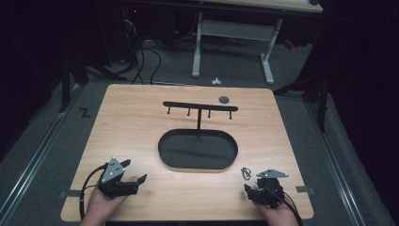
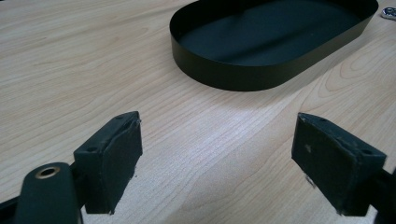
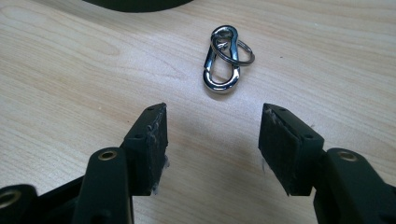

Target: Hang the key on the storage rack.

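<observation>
A silver carabiner with a key ring [image 3: 223,58] lies flat on the wooden table, a short way ahead of my right gripper [image 3: 212,144], whose jaws stand wide apart with only bare table between them. From above, the carabiner [image 1: 245,173] sits just right of the black oval tray [image 1: 162,141] and in front of the right gripper [image 1: 251,182]. My left gripper [image 1: 134,172] rests near the front left of the table. It is open and holds nothing [image 2: 217,154], and it faces the tray wall [image 2: 243,77]. A black hook rack [image 1: 200,107] rises on a post behind the tray.
A small dark round disc [image 1: 224,99] lies near the table's far edge, right of the rack. Bare wood stretches left of the tray. Past the table are a white desk frame [image 1: 197,47] and cables on the floor.
</observation>
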